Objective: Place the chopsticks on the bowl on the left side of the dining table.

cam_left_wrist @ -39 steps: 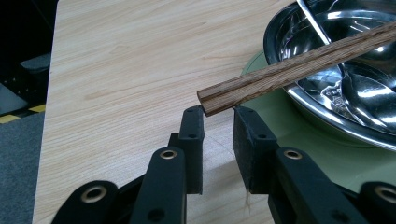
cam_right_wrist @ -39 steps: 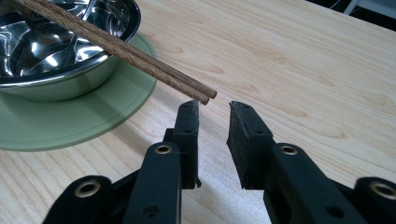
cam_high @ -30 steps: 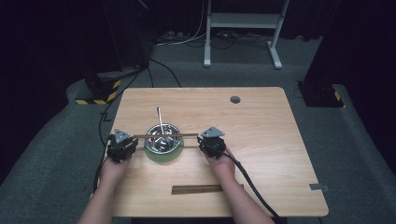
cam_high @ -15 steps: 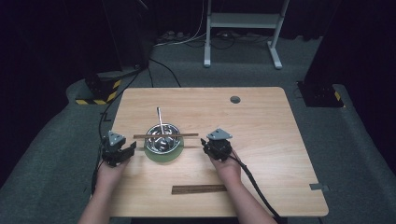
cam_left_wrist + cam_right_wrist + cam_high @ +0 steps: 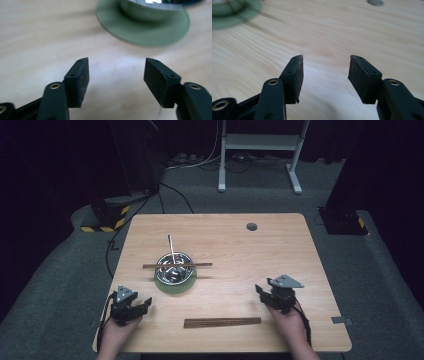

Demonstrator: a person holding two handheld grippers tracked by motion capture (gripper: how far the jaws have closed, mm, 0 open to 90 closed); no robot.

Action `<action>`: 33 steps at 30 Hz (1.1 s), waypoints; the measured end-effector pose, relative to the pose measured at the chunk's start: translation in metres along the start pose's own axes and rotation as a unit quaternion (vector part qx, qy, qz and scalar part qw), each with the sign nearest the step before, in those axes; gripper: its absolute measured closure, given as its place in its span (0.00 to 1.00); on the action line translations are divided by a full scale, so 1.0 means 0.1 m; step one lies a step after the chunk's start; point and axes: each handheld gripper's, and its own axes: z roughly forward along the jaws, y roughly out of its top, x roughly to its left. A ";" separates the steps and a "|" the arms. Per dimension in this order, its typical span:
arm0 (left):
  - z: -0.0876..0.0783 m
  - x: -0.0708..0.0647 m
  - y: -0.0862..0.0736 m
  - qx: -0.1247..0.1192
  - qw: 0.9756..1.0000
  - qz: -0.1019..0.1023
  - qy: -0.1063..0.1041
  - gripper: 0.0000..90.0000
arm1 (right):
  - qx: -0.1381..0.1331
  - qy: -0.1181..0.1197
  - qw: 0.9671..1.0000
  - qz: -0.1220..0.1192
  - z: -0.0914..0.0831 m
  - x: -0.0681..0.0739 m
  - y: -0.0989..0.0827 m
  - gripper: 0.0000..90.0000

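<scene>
- While both hands sit low at the near edge of the wooden table (image 5: 280, 245), the left gripper (image 5: 142, 306) rests at the near-left corner and the right gripper (image 5: 264, 292) at the near right, well apart from each other.
- Between the two, close to the near edge, a dark wooden strip (image 5: 222, 322) lies flat and crosswise, touched by neither gripper.
- Seen from its own camera, the left gripper (image 5: 116, 72) has its jaws spread — they have just been opening — with only bare tabletop between the pads.
- Likewise the right gripper (image 5: 325, 67) has its jaws parted and has just been opening; nothing sits between its pads either.
- Farther in, left of centre, a round green plate (image 5: 175, 286) carries a shiny metal bowl (image 5: 173, 269); the left gripper view shows the green plate (image 5: 140, 30) just ahead of the jaws, slightly blurred.
- Across the bowl's rim lies a pair of dark chopsticks (image 5: 177, 265), level and crosswise, sticking out past the bowl on both sides.
- Inside the bowl a metal utensil (image 5: 171, 247) leans — its thin handle points toward the far side of the table.
- Near the far right corner of the table sits a small round grey cap (image 5: 251, 226), also visible at the top of the right gripper view.
</scene>
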 end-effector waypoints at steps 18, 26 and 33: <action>0.17 -0.18 0.00 -0.003 1.000 0.025 0.008 0.30 | 0.068 -0.032 0.996 0.039 -0.18 -0.46 -0.50 0.39; 0.16 -0.18 0.00 -0.003 1.000 0.021 0.009 0.30 | 0.071 -0.058 0.994 0.053 -0.17 -0.42 -0.50 0.31; 0.15 -0.17 0.00 0.004 0.999 0.035 0.007 0.30 | 0.072 -0.058 0.994 0.054 -0.17 -0.42 -0.50 0.31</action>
